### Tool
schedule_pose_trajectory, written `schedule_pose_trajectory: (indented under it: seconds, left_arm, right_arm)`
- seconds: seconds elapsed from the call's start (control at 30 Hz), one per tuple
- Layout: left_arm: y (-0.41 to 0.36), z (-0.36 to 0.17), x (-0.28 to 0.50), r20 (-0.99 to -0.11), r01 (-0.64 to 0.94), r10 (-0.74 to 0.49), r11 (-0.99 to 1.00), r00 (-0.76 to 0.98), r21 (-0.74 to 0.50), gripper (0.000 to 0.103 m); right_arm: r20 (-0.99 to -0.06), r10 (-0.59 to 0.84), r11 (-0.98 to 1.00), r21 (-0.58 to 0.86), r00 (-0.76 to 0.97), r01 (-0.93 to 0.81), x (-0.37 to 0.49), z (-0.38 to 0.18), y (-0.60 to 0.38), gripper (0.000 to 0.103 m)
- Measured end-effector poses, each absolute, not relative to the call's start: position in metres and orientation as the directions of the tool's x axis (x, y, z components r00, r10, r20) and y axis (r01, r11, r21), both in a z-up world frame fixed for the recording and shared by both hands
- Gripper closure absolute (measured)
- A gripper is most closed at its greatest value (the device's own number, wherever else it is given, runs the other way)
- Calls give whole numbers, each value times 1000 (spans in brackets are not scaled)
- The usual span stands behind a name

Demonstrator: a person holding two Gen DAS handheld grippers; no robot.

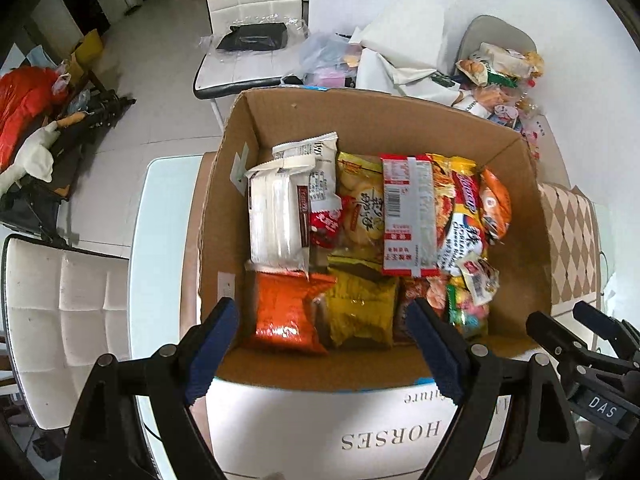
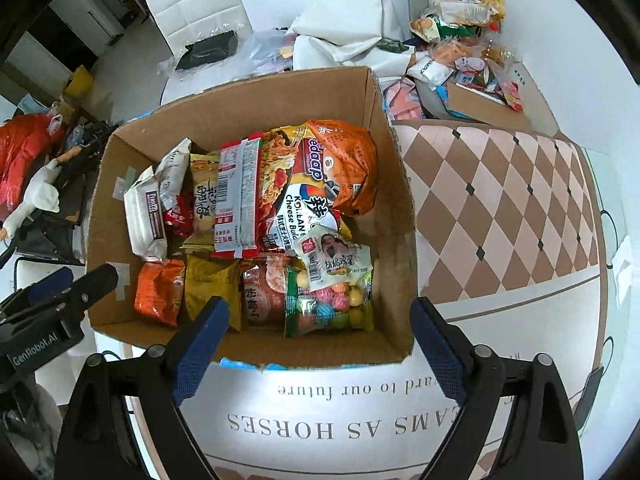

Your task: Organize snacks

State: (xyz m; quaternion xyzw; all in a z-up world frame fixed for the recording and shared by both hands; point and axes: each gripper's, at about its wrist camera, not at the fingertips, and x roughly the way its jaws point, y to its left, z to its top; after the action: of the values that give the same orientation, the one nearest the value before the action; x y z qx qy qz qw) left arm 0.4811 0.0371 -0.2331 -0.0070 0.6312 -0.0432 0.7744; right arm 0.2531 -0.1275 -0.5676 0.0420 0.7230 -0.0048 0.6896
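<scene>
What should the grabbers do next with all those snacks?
Probably move the right gripper toward the loose snack pile beyond the cardboard box. Both it and the left gripper are open and empty, above the box.

Bench (image 2: 592,364) is covered by a printed cloth (image 2: 500,200): brown-and-cream diamond pattern on the right, white panel with lettering at the near edge. An open cardboard box (image 2: 394,184) is set directly on the cloth, centre-left, filled with snack packets. At the far right, a loose heap of snack packets (image 2: 464,52) is piled beside a smaller cardboard box (image 2: 480,106). White crumpled bags (image 2: 344,28) are seen at the far side, behind the large box.
</scene>
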Motion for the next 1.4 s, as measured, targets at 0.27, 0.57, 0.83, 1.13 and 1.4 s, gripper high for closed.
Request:
schedule_pose_trajectory:
  seconds: [0.27,0.57,0.83,1.13,1.4]
  left_arm:
    - [31,-199,447,-959,76,-84,995,270,-66,2]
    - [31,-137,382,-912,62,-80,996,403,-59,2]
    - [27,-91,322,-866,72,-72,997,494,-42,2]
    - [27,-47,272,-818,73,-60,997,572,-23,2]
    - [22,-18,235,-790,87,-66,996,610,-16,2]
  right_arm:
    - [-998,52,996,55,37,67,234,-523,-130,7]
    - [-986,52,997,61,157,54,183,-453,-138,7]
    - [-961,51,997,67,273,47,137,-383,-149,7]
    - [-932,75,995,92,356,29,87,-319,-157,7]
    - [-911,70,996,84,407,15,46,-274,-164,7]
